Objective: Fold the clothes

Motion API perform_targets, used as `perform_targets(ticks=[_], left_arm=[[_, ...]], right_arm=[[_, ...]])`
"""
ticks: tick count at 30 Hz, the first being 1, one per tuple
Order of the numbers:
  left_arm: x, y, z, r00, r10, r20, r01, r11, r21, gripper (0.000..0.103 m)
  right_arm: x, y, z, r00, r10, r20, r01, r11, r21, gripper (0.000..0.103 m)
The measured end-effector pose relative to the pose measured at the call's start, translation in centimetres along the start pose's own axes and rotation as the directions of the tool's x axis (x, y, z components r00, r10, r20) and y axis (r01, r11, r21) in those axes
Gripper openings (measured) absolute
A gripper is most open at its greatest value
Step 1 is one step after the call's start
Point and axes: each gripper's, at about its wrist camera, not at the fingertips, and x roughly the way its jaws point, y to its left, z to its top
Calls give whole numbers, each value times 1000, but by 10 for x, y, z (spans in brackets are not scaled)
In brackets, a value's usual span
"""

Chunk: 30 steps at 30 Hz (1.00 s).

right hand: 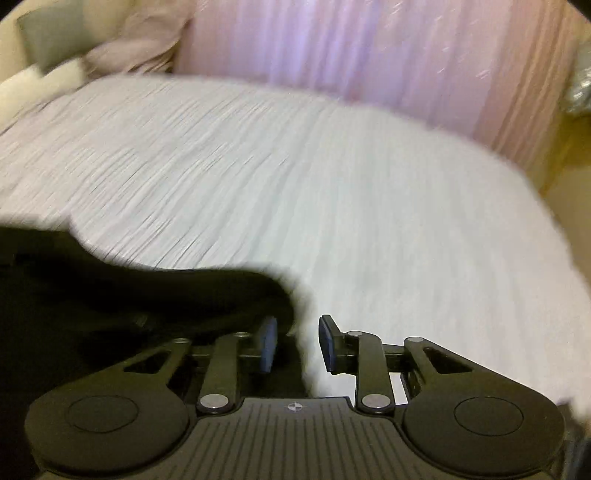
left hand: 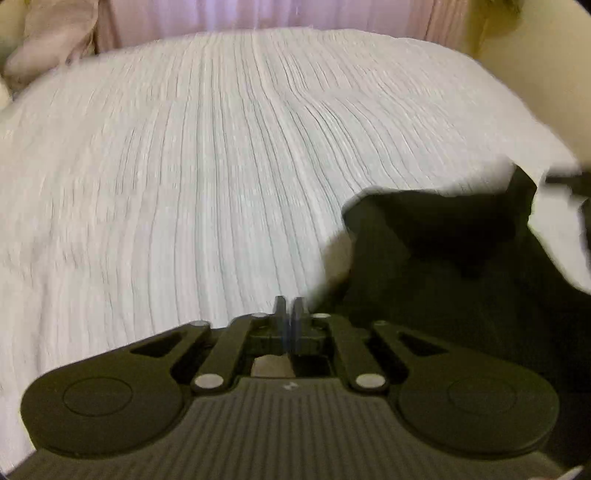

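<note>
In the left wrist view, the left gripper (left hand: 289, 310) sits at bottom centre with its two fingers pressed together, nothing visibly between them. A black garment (left hand: 443, 258) fills the lower right of the frame, lying on the ribbed white bedspread (left hand: 184, 166); its upper edge runs roughly left to right, with a pointed corner rising toward the right edge. Both frames are blurred, so its long axis cannot be told. Pink curtains (left hand: 258, 14) hang along the top. In the right wrist view, the right gripper (right hand: 298, 339) at bottom centre has its fingers parted with a clear gap, holding nothing. The black garment (right hand: 110, 295) occupies the lower left, its edge reaching the left finger (right hand: 269, 343); whether they touch is unclear.
</note>
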Motion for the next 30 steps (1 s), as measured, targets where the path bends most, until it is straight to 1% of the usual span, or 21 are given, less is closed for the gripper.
perform_targets(ticks=[1, 3, 4, 5, 6, 7, 8, 9, 10, 11, 12, 13, 15, 17, 21, 24, 26, 27, 28, 29, 30], left_arm=[[6, 4, 5, 1000, 23, -1, -23, 1000, -1, 0], [18, 22, 8, 999, 17, -41, -22, 992, -121, 0], [21, 28, 8, 999, 15, -53, -23, 986, -163, 3], [17, 27, 5, 999, 15, -47, -22, 986, -168, 5], [14, 25, 2, 999, 11, -45, -18, 985, -169, 10], [10, 21, -5, 999, -4, -54, -5, 986, -164, 19], [9, 14, -12, 998, -22, -67, 11, 987, -163, 23], [8, 8, -18, 996, -40, -80, 26, 986, -163, 33], [7, 1, -26, 994, -57, -95, 42, 986, -162, 39], [8, -8, -35, 990, -75, -116, 57, 986, -157, 42], [9, -16, -45, 986, -96, -137, 75, 986, -151, 47], [11, -24, -55, 981, -116, -156, 93, 985, -147, 54], [18, -38, -67, 973, -155, -170, 131, 981, -144, 65], [24, -44, -74, 972, -164, -168, 143, 981, -132, 66], [46, -30, -64, 979, -152, -133, 130, 978, -164, 71], [66, -22, -57, 975, -180, -131, 158, 973, -167, 69], [72, -20, -59, 971, -208, -118, 187, 968, -167, 48], [73, -20, -61, 969, -223, -107, 204, 965, -167, 37], [73, -20, -63, 967, -238, -96, 220, 961, -167, 21], [73, -20, -65, 964, -253, -85, 237, 957, -166, 13], [71, -19, -67, 963, -260, -67, 246, 954, -170, 8]], right_arm=[[8, -9, 13, 999, -29, 17, 29, 999, 16, 29], [21, -19, 26, 999, -43, -8, 43, 997, 68, 29], [28, -23, 32, 999, -48, -21, 50, 994, 93, 29], [24, -29, 28, 999, -23, -23, 26, 991, 131, 33], [18, -24, 21, 1000, 9, -21, -6, 988, 155, 56], [14, -8, 17, 999, 33, -26, -28, 986, 162, 73], [8, 2, 6, 998, 57, -32, -51, 986, 159, 89], [2, 13, -6, 996, 81, -38, -74, 985, 156, 89], [-3, 23, -21, 993, 102, -63, -90, 983, 161, 89], [-22, 23, -52, 990, 110, -88, -93, 980, 175, 89], [-28, 30, -71, 985, 127, -117, -102, 975, 197, 89], [-34, 37, -90, 979, 145, -147, -111, 969, 219, 89], [-37, 51, -120, 965, 168, -199, -123, 967, 222, 89], [-43, 51, -142, 960, 169, -224, -125, 973, 196, 89], [-38, 47, -134, 980, 101, -173, -83, 991, 107, 89], [-15, 30, -116, 989, 71, -132, -68, 997, 25, 89], [13, 15, -105, 986, 84, -144, -82, 996, 23, 89], [28, 8, -104, 981, 106, -165, -100, 994, 44, 89], [40, 0, -105, 973, 135, -187, -123, 990, 75, 89], [51, -7, -107, 964, 164, -208, -144, 984, 108, 88], [53, -11, -107, 957, 195, -215, -165, 975, 148, 73]])
